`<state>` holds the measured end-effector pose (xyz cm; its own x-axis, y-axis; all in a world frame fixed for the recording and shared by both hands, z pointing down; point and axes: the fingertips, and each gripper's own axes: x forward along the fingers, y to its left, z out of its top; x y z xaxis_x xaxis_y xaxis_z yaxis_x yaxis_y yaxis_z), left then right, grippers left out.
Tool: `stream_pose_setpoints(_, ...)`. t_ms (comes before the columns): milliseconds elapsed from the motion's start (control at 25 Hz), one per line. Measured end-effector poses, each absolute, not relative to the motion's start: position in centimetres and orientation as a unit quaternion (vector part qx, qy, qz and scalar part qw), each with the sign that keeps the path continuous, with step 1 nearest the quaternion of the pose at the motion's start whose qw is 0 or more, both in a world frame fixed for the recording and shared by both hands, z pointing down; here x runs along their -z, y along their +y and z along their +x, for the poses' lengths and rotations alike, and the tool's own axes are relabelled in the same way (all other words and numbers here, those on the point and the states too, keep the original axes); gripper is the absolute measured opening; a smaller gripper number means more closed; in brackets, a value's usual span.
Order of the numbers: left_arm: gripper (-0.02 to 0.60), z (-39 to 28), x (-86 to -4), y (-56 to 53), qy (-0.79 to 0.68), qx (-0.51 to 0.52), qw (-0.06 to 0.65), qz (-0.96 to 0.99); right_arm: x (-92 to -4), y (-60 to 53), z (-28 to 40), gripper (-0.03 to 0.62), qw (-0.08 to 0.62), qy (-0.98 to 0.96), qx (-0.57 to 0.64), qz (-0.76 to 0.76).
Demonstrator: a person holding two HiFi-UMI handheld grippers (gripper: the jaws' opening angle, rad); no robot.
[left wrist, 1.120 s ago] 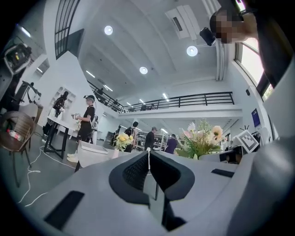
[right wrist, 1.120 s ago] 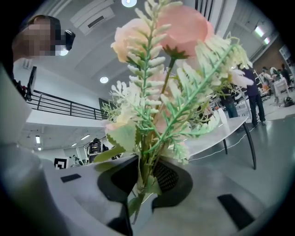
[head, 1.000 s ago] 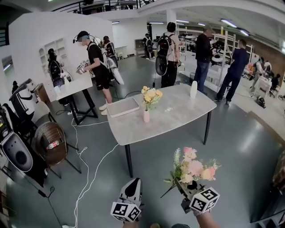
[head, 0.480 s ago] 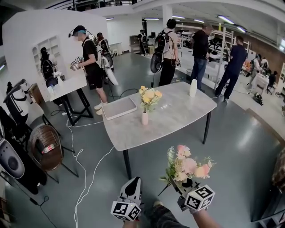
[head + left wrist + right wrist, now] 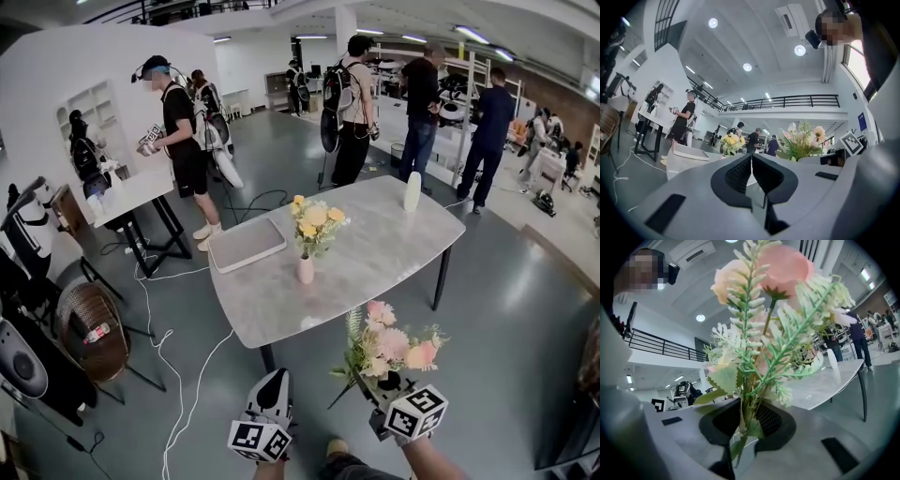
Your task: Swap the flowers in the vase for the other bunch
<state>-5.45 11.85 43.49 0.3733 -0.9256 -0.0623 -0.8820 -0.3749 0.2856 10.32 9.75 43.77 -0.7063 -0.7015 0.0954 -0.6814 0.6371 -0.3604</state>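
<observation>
A small pink vase with a yellow bunch stands near the middle of the grey table; the yellow flowers also show in the left gripper view. My right gripper is shut on the stems of a pink bunch, held upright short of the table's near edge. The pink bunch fills the right gripper view, stems between the pads. My left gripper hangs beside it, shut and empty, its jaws closed together.
A flat grey tray lies on the table's far left, a white bottle at its far right. Several people stand beyond the table. Cables trail on the floor at left, beside a wicker chair.
Both grippers and the pink bunch have come closer to the table; the table and vase now sit nearer and lower in the head view.
</observation>
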Motion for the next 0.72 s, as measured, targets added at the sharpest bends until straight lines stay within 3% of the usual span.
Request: stream_pose_setpoints(720,0.020,-3.7,-46.1,1.6,-0.520,0.090,0.120,0.841,-45.6,0.2,9.8,0.086,0.028,0.894,0.202,-0.398)
